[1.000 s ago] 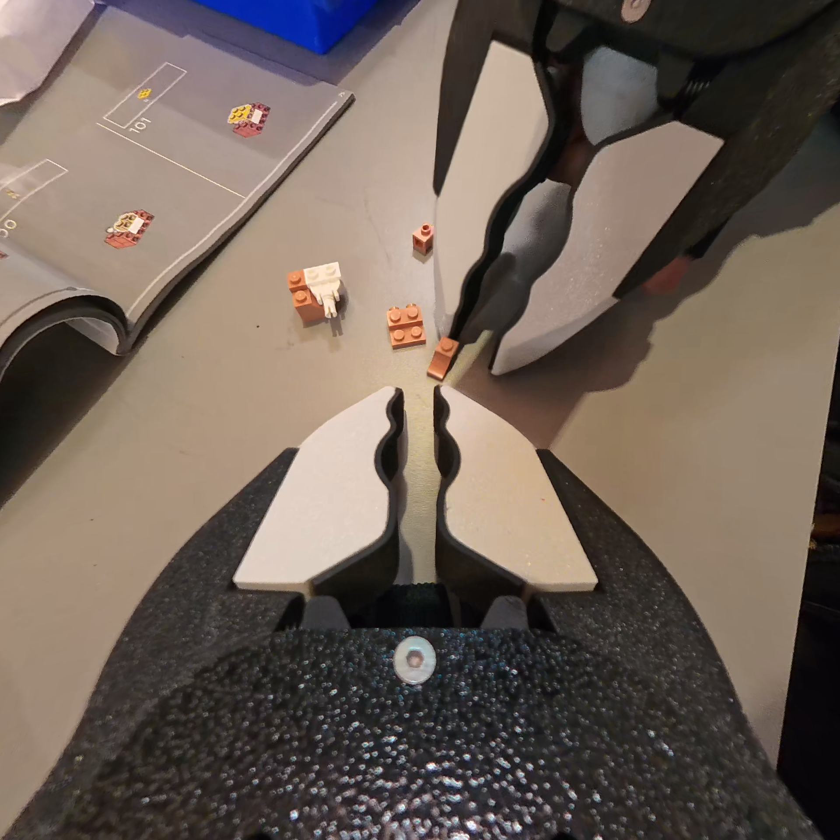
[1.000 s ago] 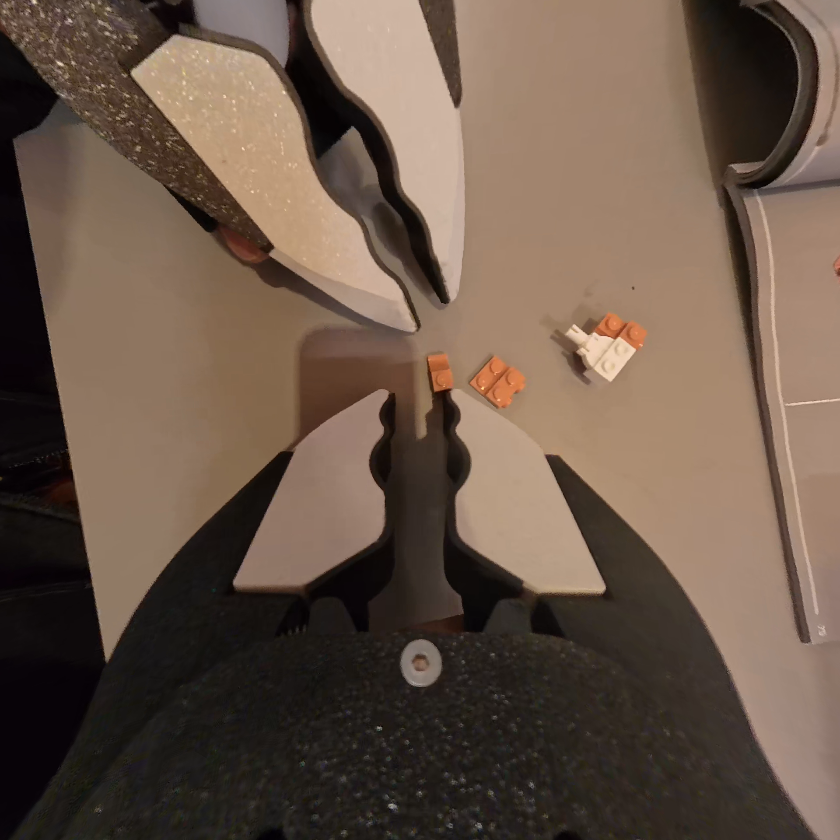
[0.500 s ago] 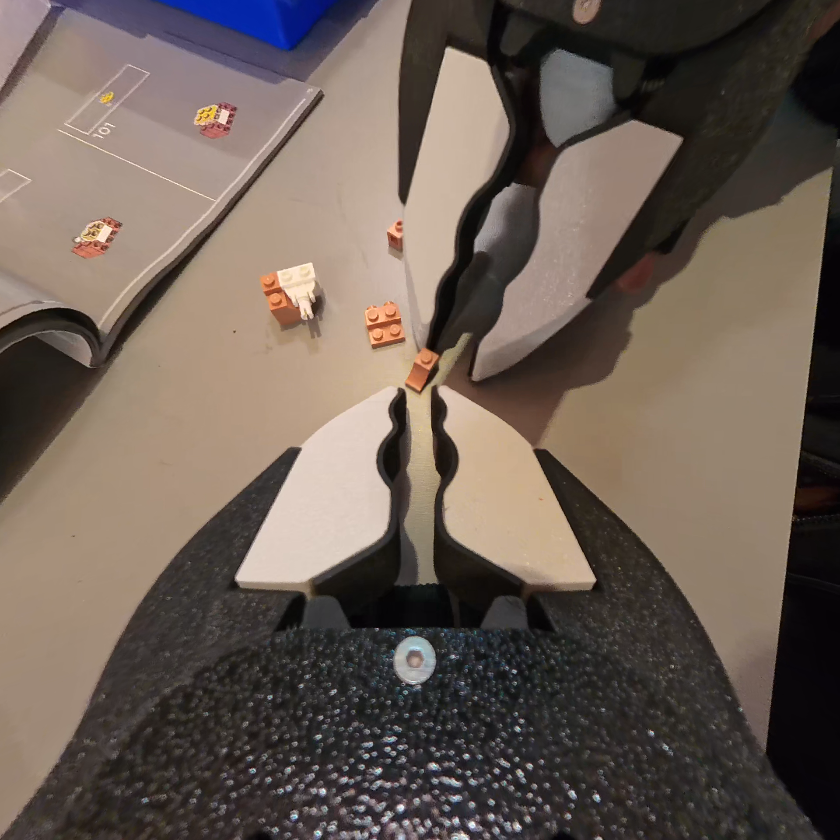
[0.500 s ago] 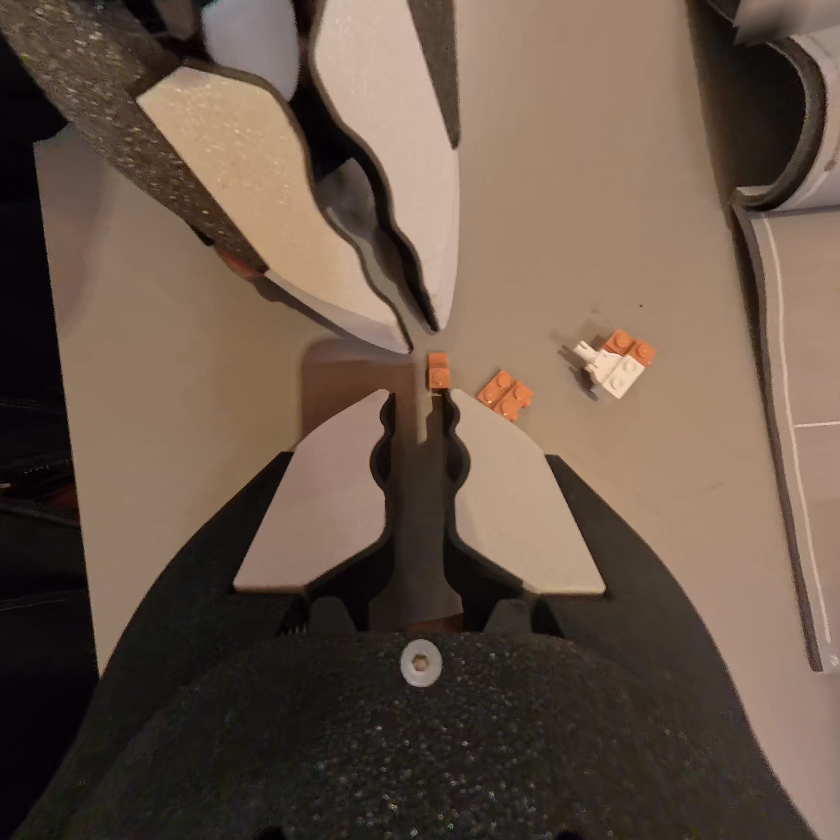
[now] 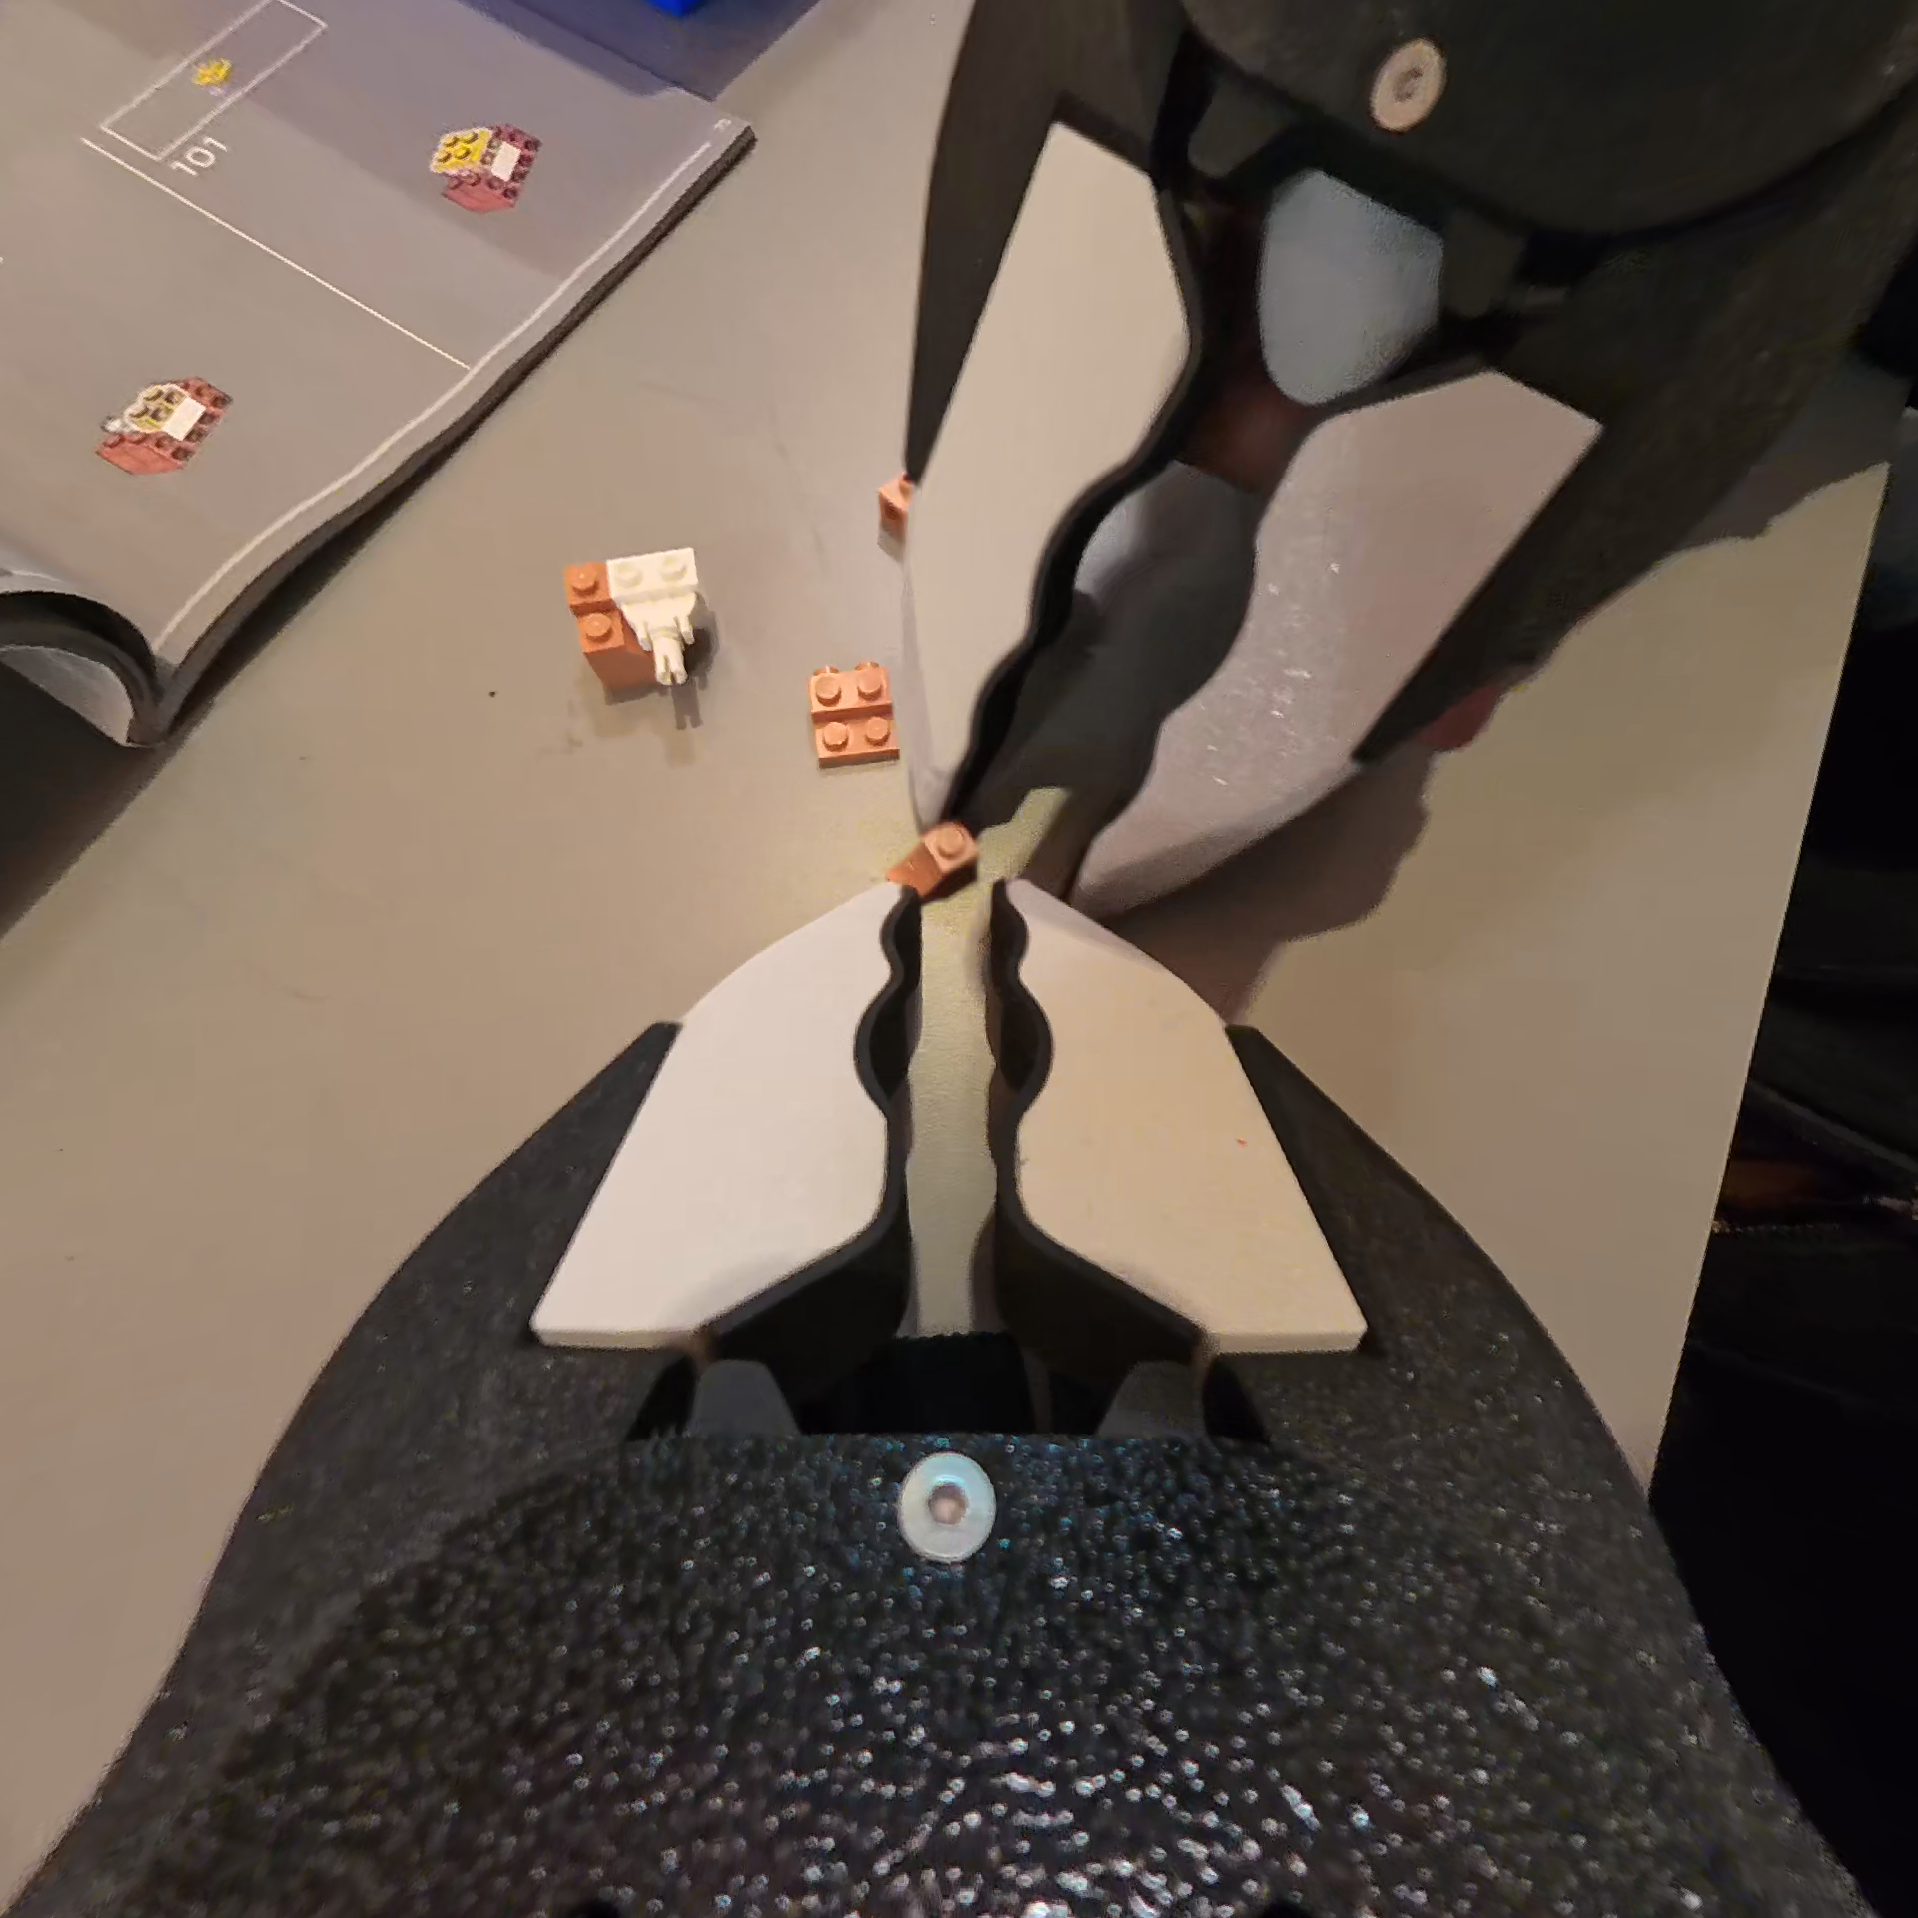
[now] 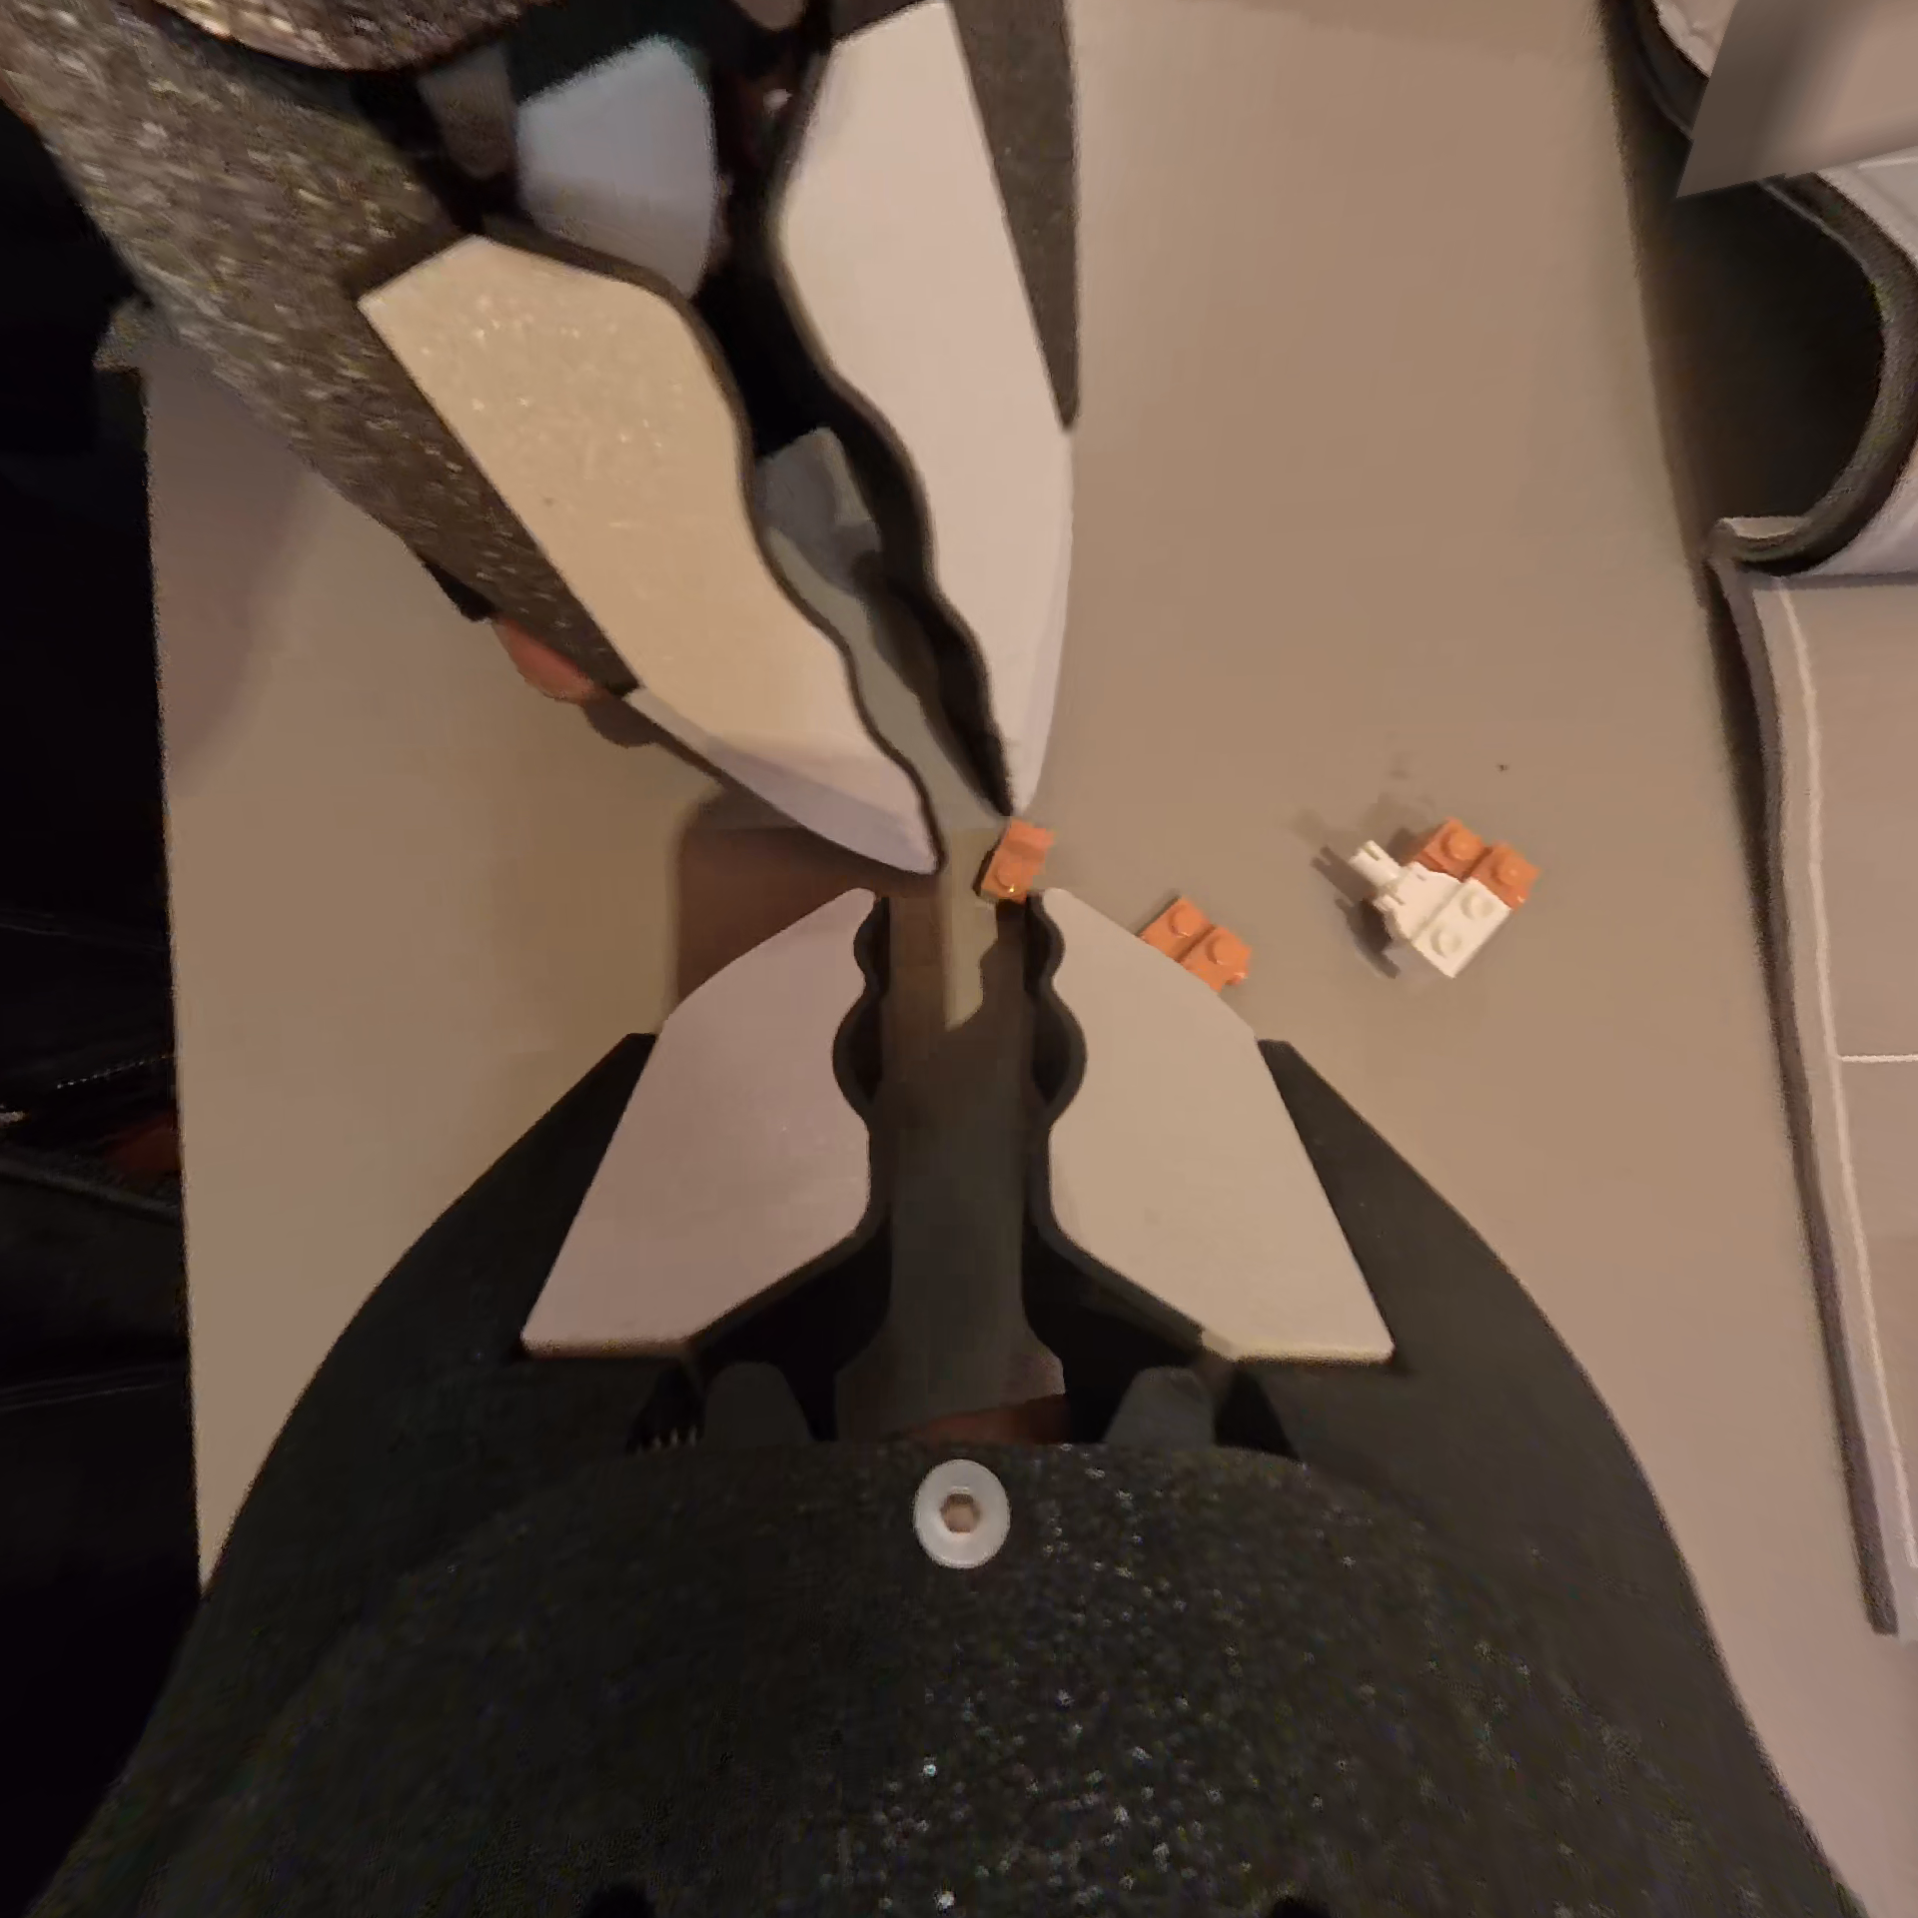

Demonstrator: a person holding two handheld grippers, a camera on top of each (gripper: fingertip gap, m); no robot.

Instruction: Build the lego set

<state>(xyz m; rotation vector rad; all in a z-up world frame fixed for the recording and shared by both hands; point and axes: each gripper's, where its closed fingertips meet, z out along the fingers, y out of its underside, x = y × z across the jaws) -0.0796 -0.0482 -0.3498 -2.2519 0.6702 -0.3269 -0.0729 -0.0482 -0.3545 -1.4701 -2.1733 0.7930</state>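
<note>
A small orange brick [image 5: 939, 856] lies tilted on the grey table [image 5: 311, 1038], wedged between one fingertip of each gripper. My left gripper [image 5: 950, 901] has its jaws narrowly apart with nothing between them. Its left fingertip [image 5: 901, 911] touches the brick's near end. My right gripper [image 5: 1012, 856] reaches in from the far side, jaws apart, with one fingertip against the brick's far end. In the right wrist view the brick [image 6: 1017, 859] sits just ahead of my right gripper's [image 6: 957, 905] right fingertip [image 6: 1043, 908], against a tip of the left gripper [image 6: 967, 836].
An orange two-by-two plate [image 5: 853, 716] and a white-and-orange assembly [image 5: 633, 618] lie to the left. A tiny orange brick [image 5: 895, 503] sits behind the right gripper's finger. An open instruction booklet [image 5: 311, 259] lies at the far left. The table's edge [image 5: 1764, 934] runs close on the right. Less than 4 cm separates the two grippers' tips.
Both grippers have closed in on the small orange brick from opposite sides. It now stands tilted between their fingertips. The right jaws have opened a little wider.
</note>
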